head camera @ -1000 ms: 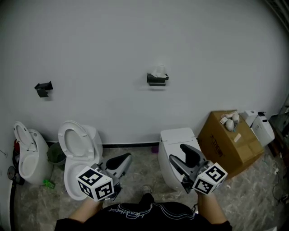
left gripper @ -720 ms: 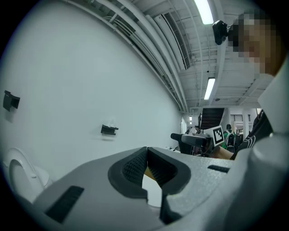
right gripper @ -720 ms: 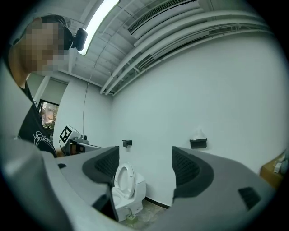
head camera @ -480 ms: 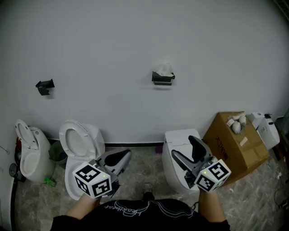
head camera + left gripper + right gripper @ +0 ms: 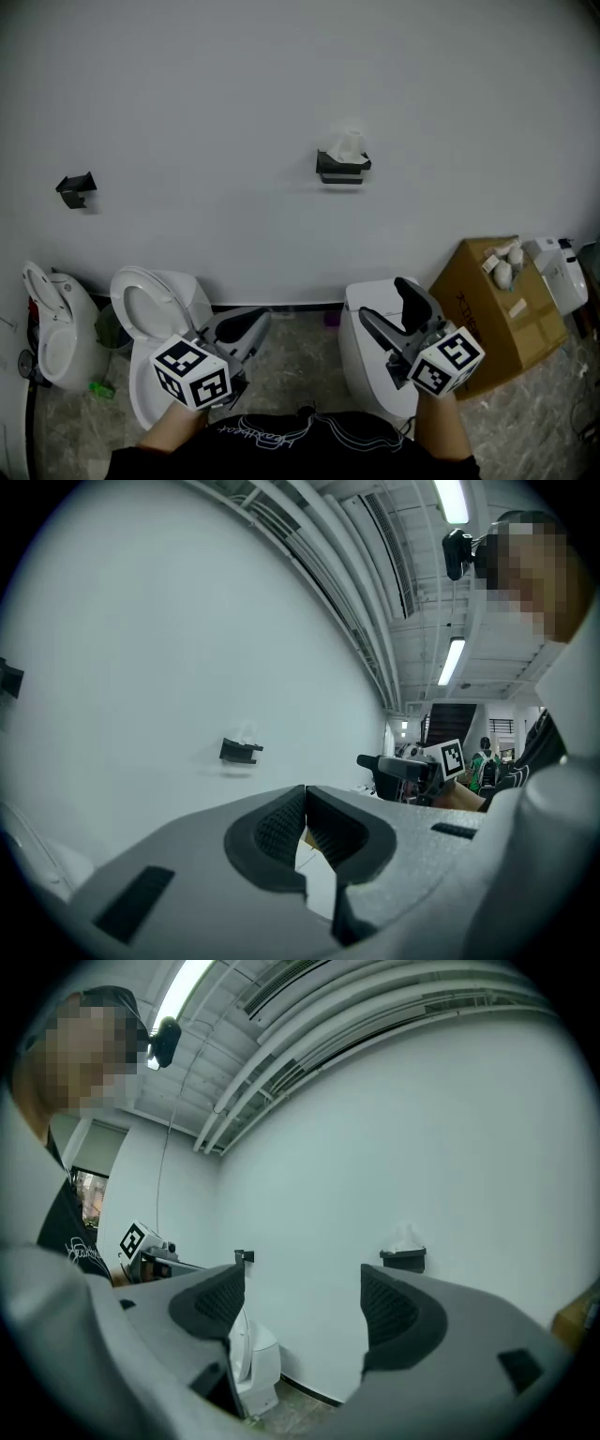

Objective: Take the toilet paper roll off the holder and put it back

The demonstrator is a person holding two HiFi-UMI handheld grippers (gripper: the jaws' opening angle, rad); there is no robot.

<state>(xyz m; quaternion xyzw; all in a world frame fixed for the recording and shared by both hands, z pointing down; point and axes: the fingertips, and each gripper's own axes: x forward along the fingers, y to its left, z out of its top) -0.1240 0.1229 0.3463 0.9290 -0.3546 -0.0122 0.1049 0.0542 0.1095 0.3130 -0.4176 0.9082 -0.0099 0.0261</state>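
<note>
The toilet paper roll shows as a white tuft on a black holder on the white wall, well beyond both grippers. My left gripper is low in the head view, shut, with nothing between its pads. My right gripper is level beside it. Its jaws have just been opening and now stand wide with nothing between them. In the right gripper view the holder and the roll show just above the right fingertip. The left gripper view has the holder far off.
A second black holder is on the wall at the left. Below stand an open toilet, another at the far left and a closed white one under my right gripper. A cardboard box stands at the right.
The right jaws stand wider apart than a second ago. Both grippers have travelled with the person: the holder and the box have slid a little to the right in the head view.
</note>
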